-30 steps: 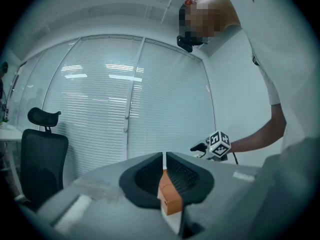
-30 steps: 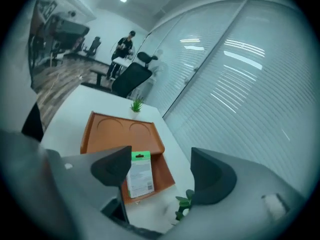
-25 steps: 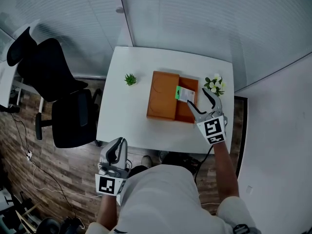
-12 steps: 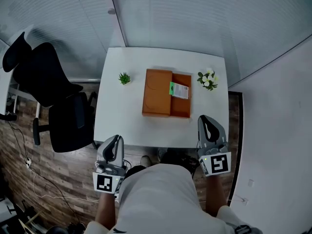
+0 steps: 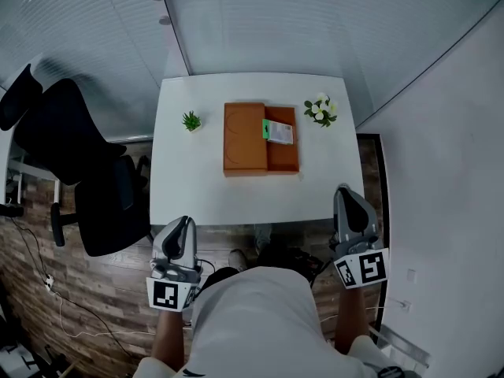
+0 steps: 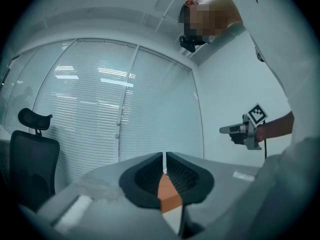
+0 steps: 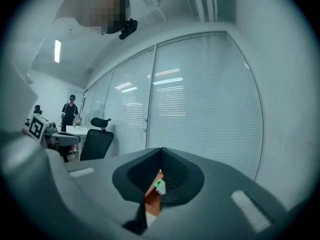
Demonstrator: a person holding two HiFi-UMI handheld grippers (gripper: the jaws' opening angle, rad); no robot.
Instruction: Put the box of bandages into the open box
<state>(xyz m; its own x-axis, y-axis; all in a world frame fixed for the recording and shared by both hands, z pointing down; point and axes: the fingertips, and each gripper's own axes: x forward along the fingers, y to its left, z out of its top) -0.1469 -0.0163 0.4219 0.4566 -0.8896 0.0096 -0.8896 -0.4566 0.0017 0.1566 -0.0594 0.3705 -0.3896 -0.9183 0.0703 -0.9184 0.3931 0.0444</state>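
An orange open box (image 5: 244, 138) lies in the middle of the white table (image 5: 197, 187), its lid folded out flat to the left. The green-and-white box of bandages (image 5: 278, 131) rests inside its right half. Both grippers hang in front of the table's near edge, close to the person's body and well clear of the box. My left gripper (image 5: 183, 225) is shut with nothing in it. My right gripper (image 5: 347, 193) is also shut and empty. In the right gripper view, the bandage box (image 7: 159, 185) and orange box (image 7: 151, 200) show past the shut jaws.
A small green plant (image 5: 190, 120) stands left of the box and a pot of white flowers (image 5: 319, 109) right of it. A black office chair (image 5: 75, 160) is left of the table. A glass wall with blinds is behind. A person (image 7: 70, 110) stands far off.
My right gripper has let go of the bandage box, pulled back from the orange box to the person's side, and shut. The bandage box stays in the open box. The left gripper barely moved.
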